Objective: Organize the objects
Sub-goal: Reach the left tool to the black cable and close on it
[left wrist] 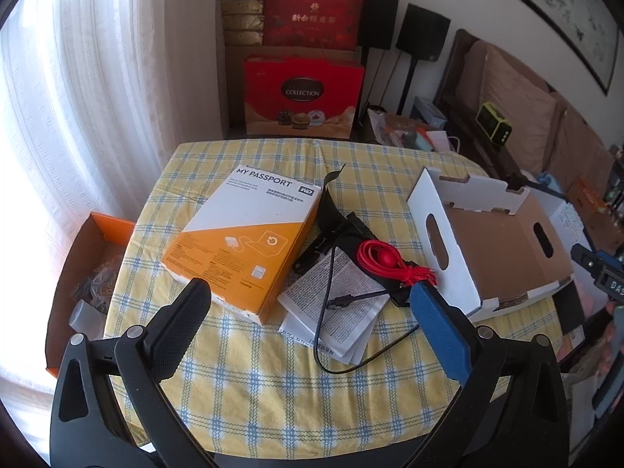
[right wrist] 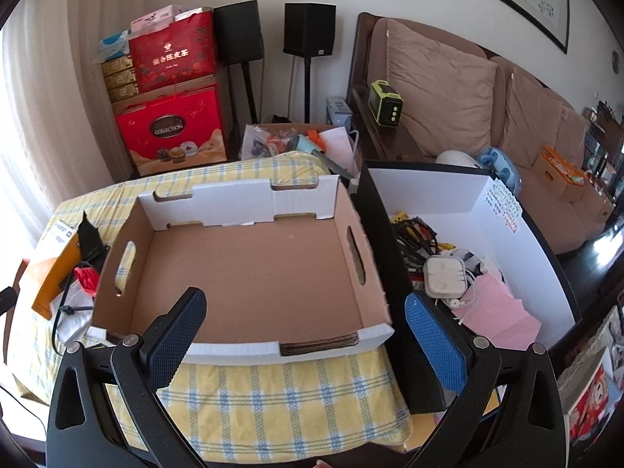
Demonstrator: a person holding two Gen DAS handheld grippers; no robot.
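Landmark: the cardboard tray (right wrist: 249, 273) sat on the checked tablecloth (left wrist: 273, 401), its inside bare.
Left gripper (left wrist: 312, 304): fingers spread wide, holding nothing, hovering short of the clutter left of the tray.
Right gripper (right wrist: 304, 308): fingers wide apart and empty, straddling the tray's near right corner.
Orange-and-white box (left wrist: 245, 234): left of the tray, well apart.
Red cord (left wrist: 390, 263): just beside the tray's left wall, atop black straps (left wrist: 335, 226).
Leaflets (left wrist: 343, 304): near the tray's left front corner, under a black cable (left wrist: 327, 312).
White bin (right wrist: 487, 234): right of the tray, holding earphones and cables.

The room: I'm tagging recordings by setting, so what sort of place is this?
Probably a home living room: a cushioned sofa, speakers on stands, and a table with a checked cloth.
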